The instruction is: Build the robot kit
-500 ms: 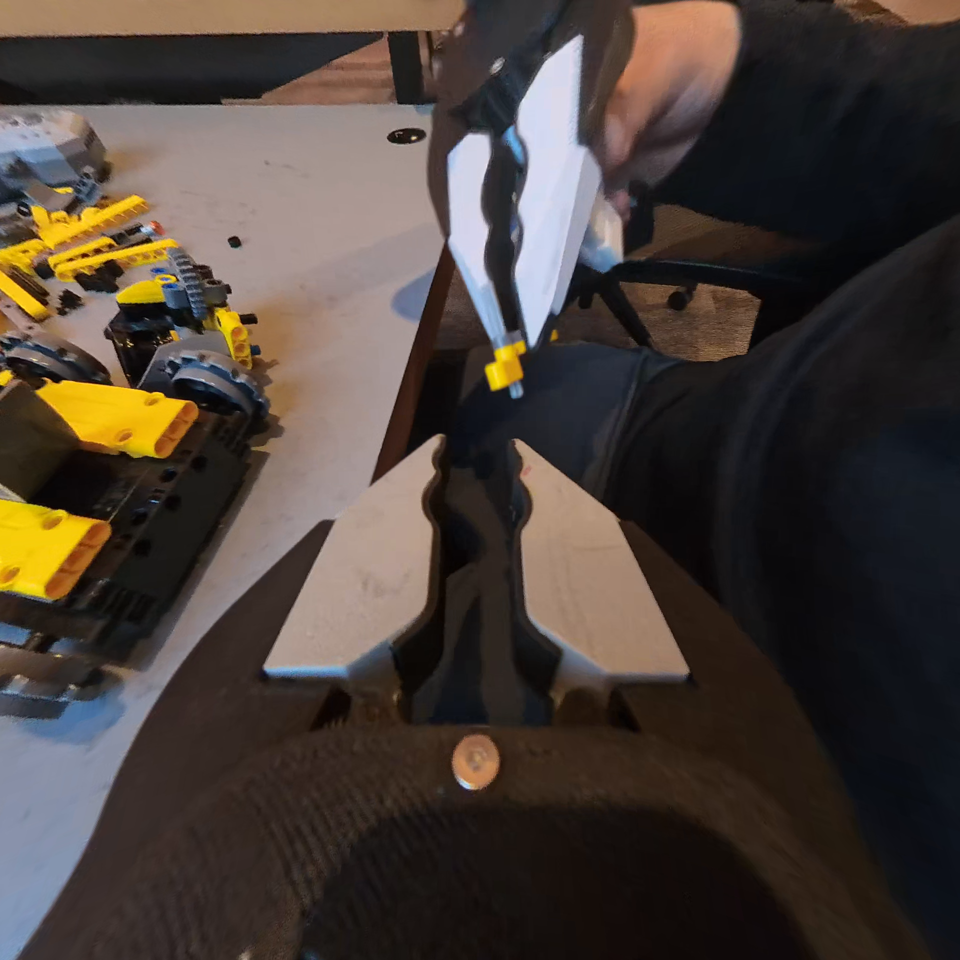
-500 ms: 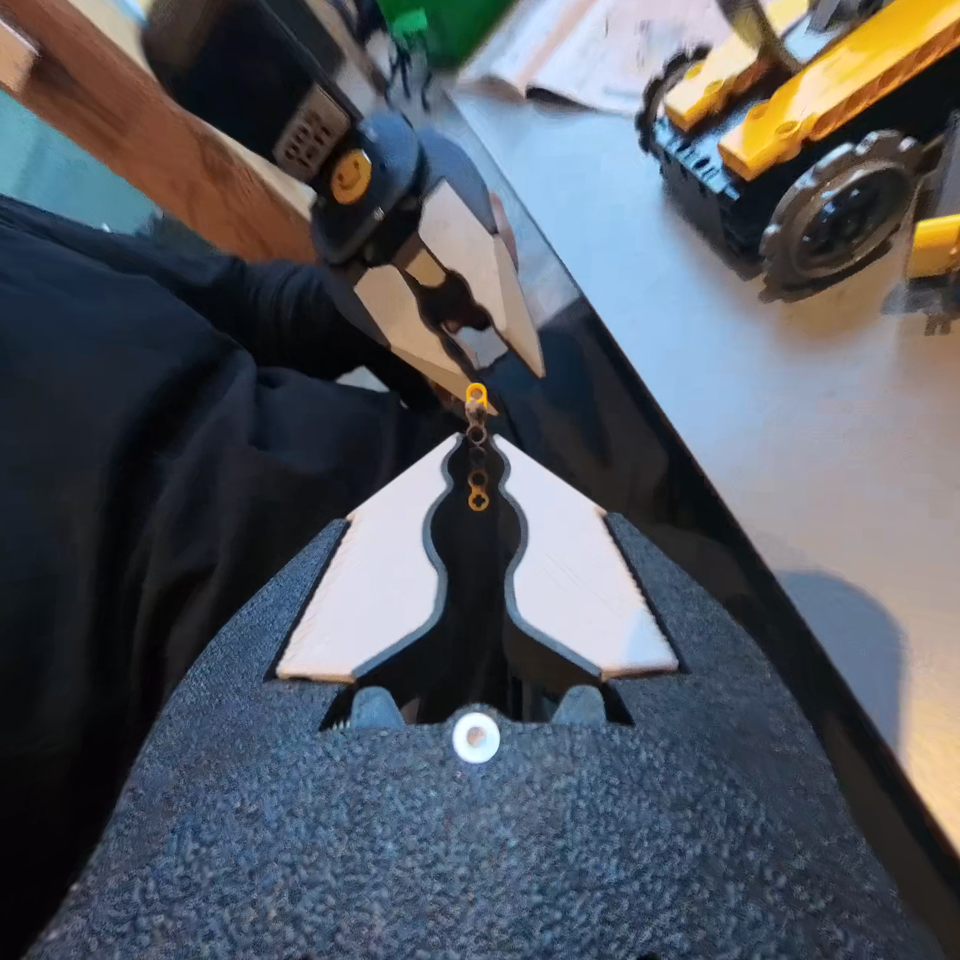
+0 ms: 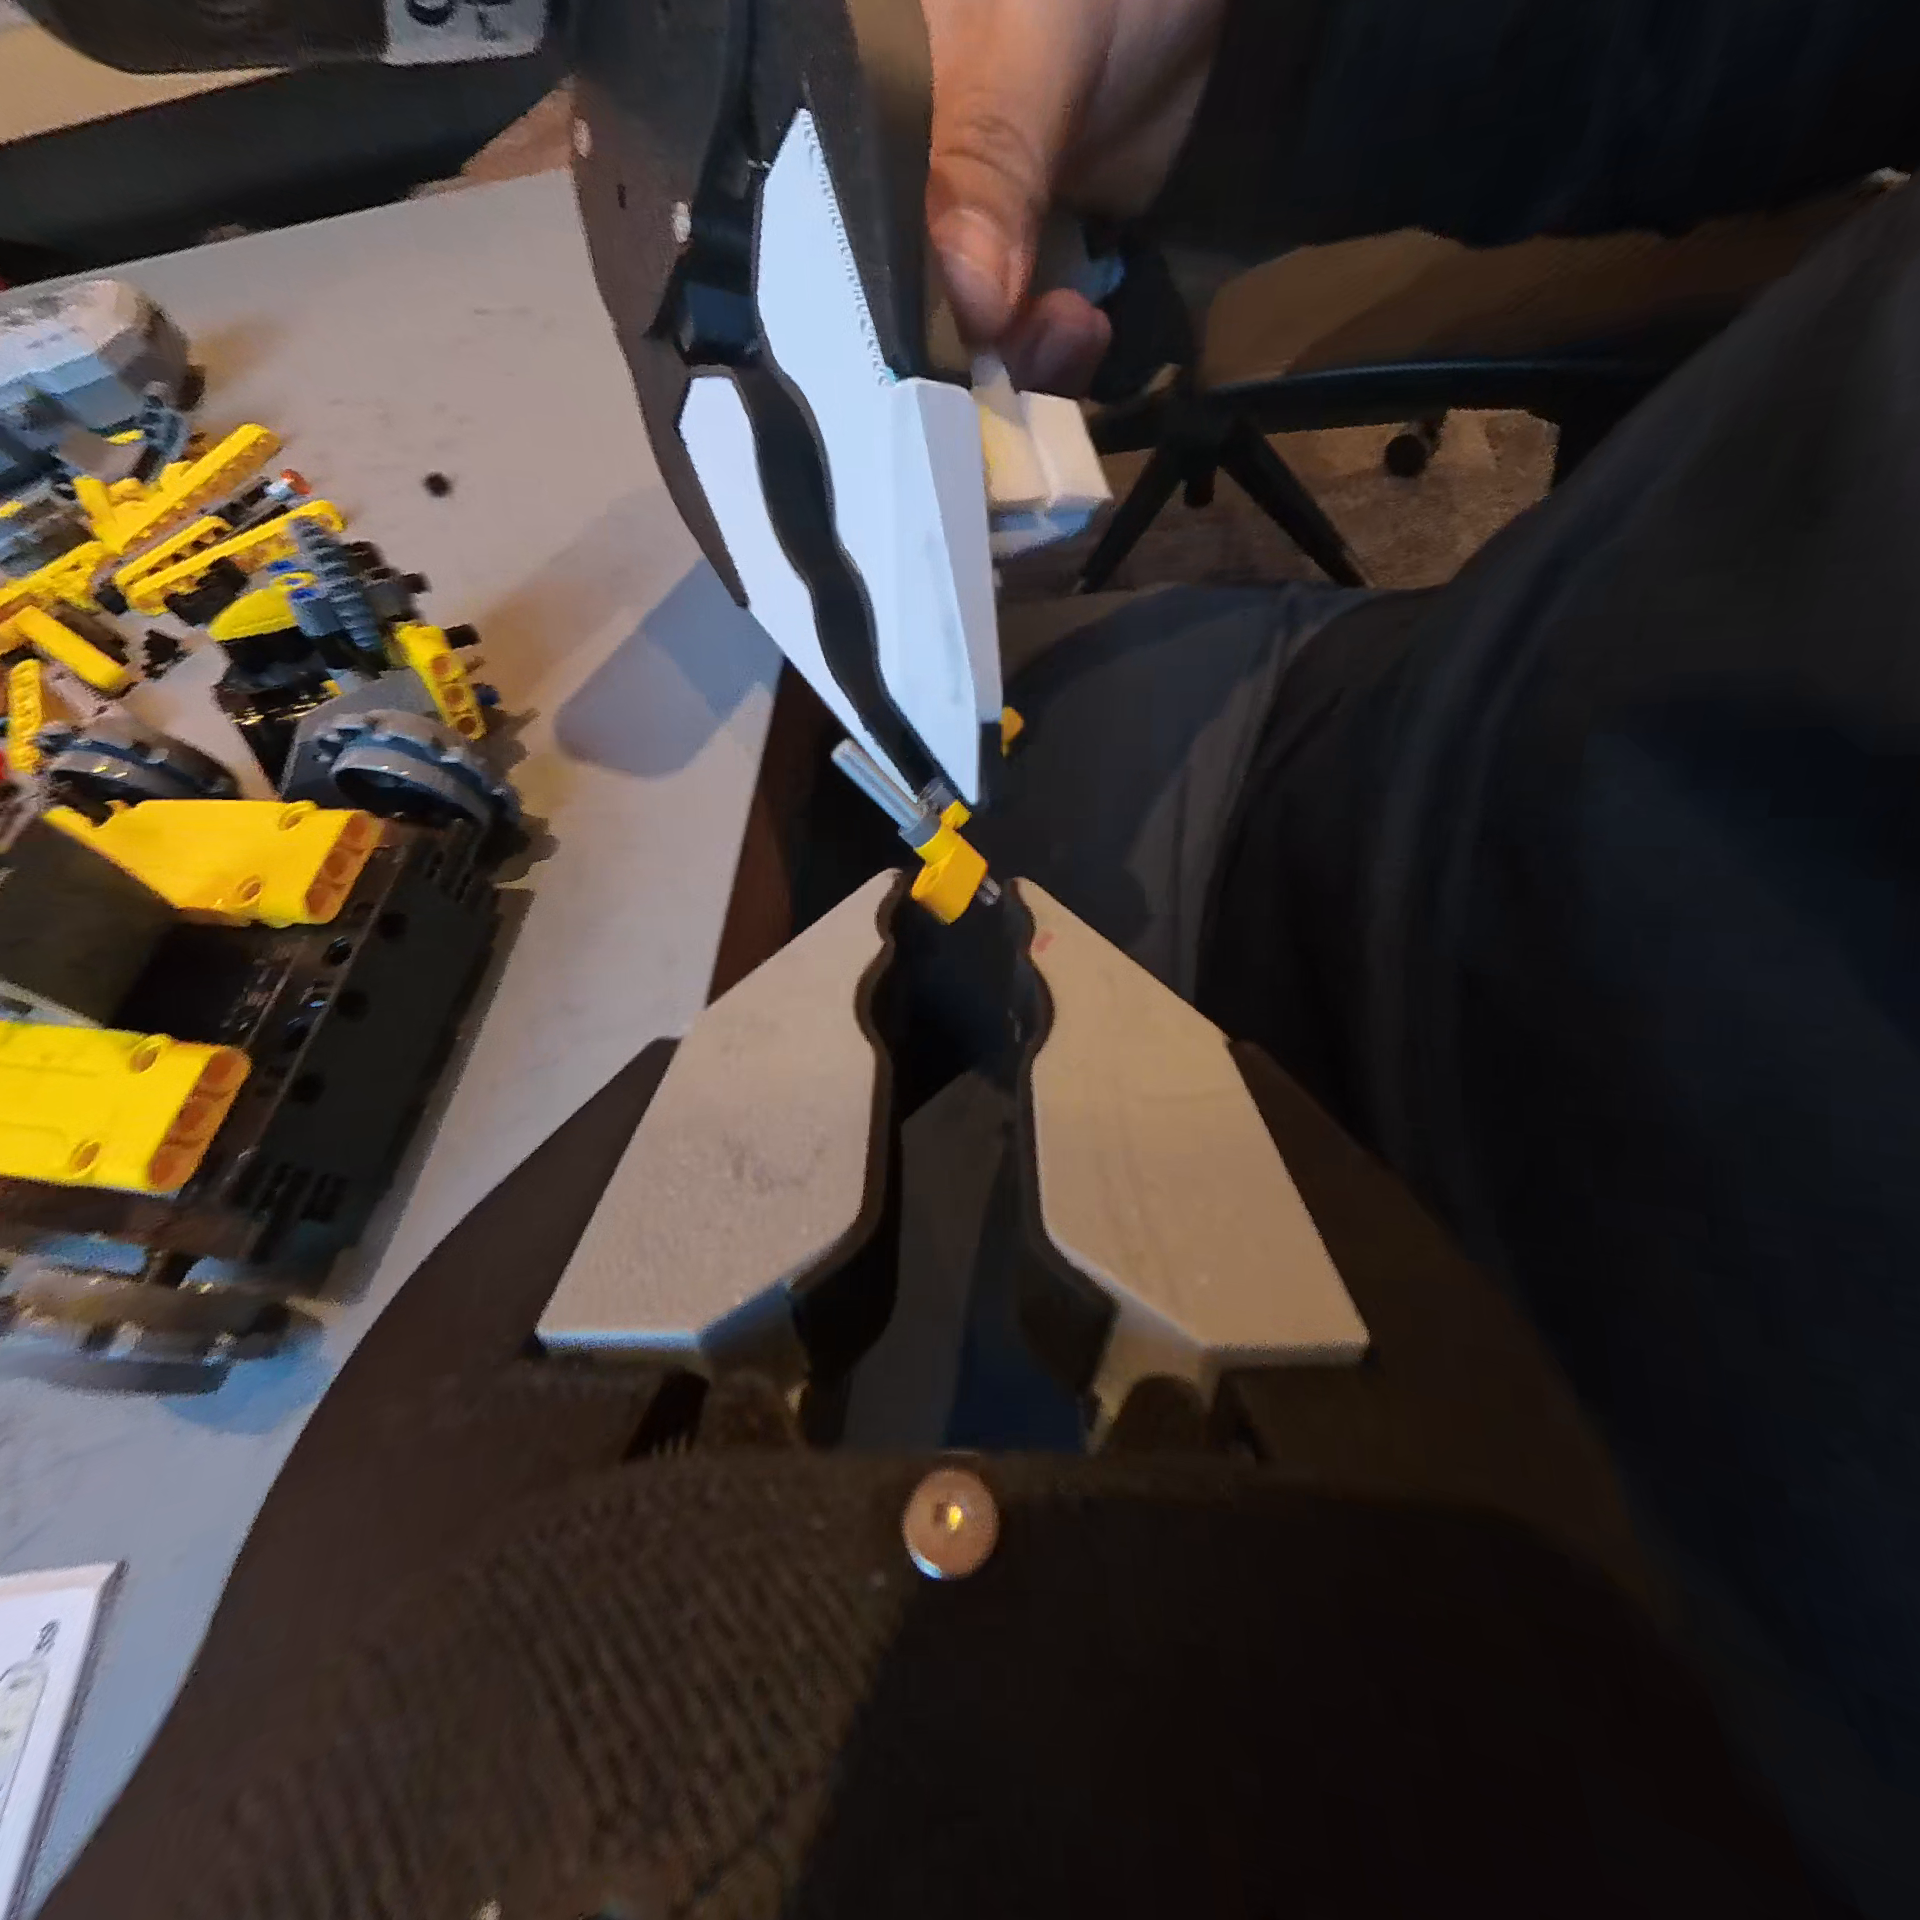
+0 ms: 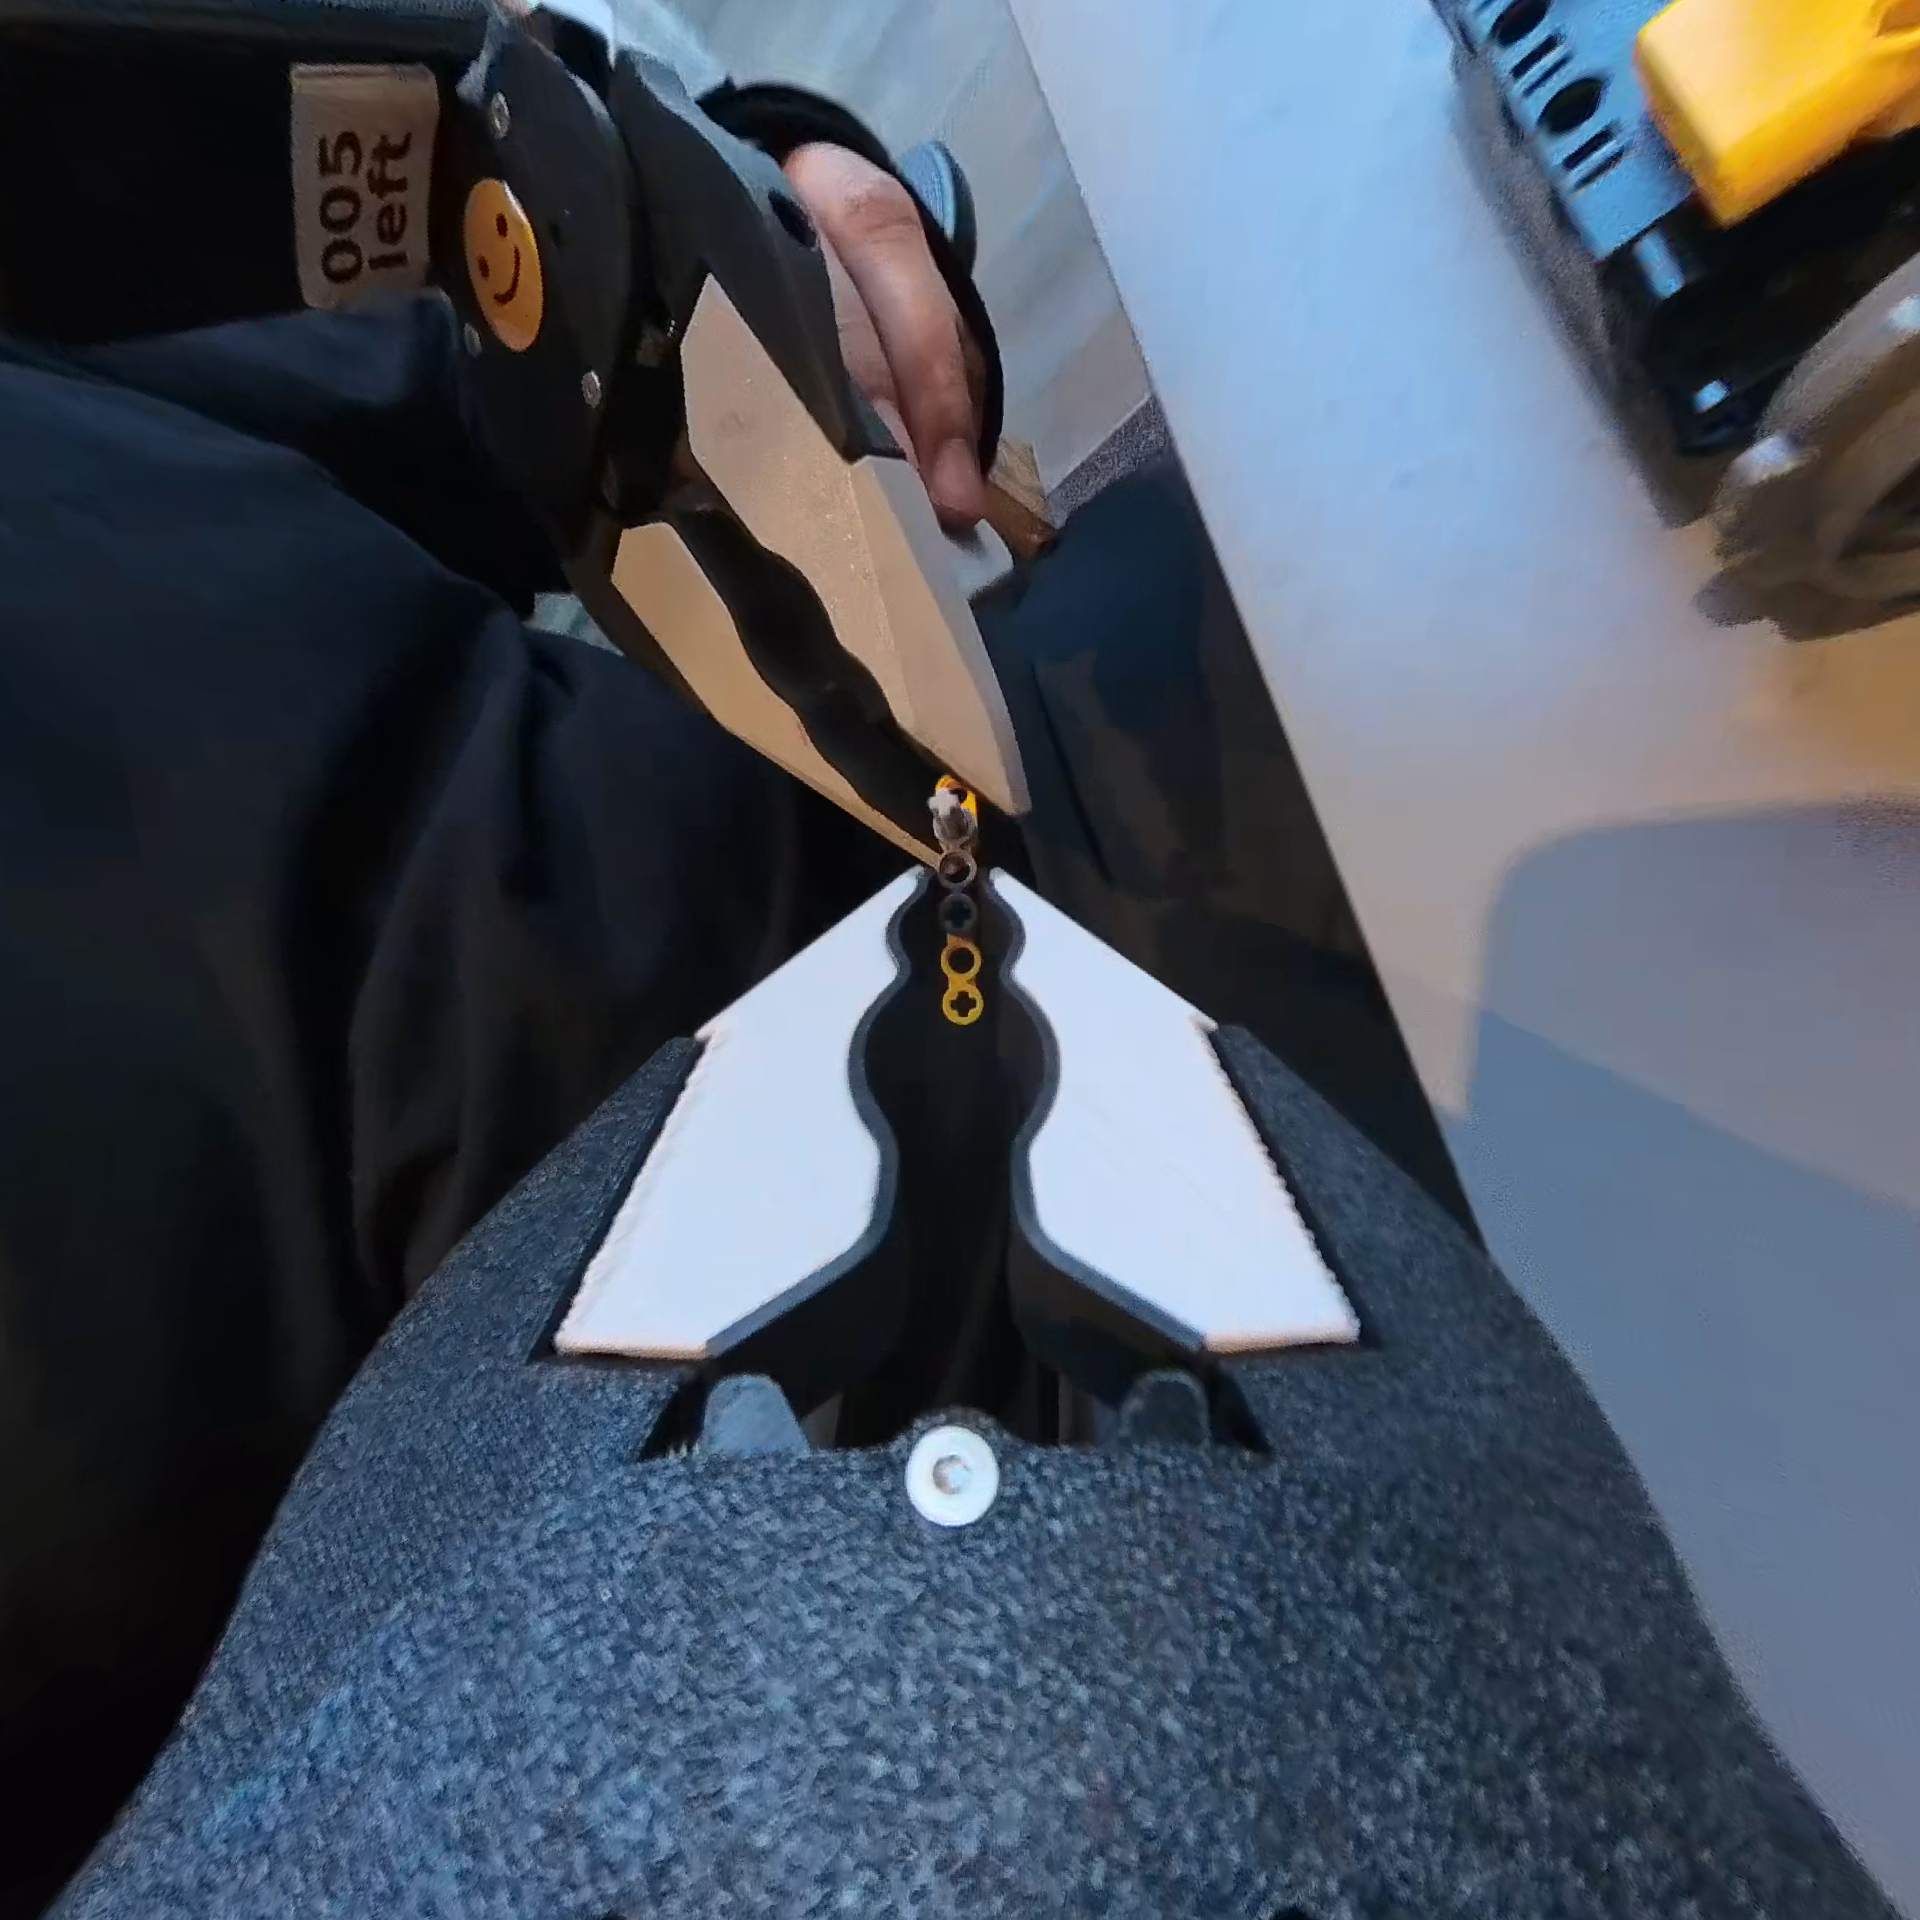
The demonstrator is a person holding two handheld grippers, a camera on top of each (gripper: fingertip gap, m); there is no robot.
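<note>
Meeting tip to tip over the person's lap: left gripper point(image 3: 951, 904) spread a little, right gripper point(image 4: 961, 883) pinching a small yellow-and-black connector piece point(image 4: 961, 956) with a grey axle point(image 3: 883, 784). To do this well, judged: line the axle up square, ease in slowly, hold the pinch firm. Left: table point(image 3: 468, 343), yellow-and-black brick vehicle point(image 3: 208, 935), loose parts. Contact point tiny, partly hidden; whether left tips touch, cannot tell.

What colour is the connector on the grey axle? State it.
Yellow connector on the grey axle; left wrist view shows it best.
</note>
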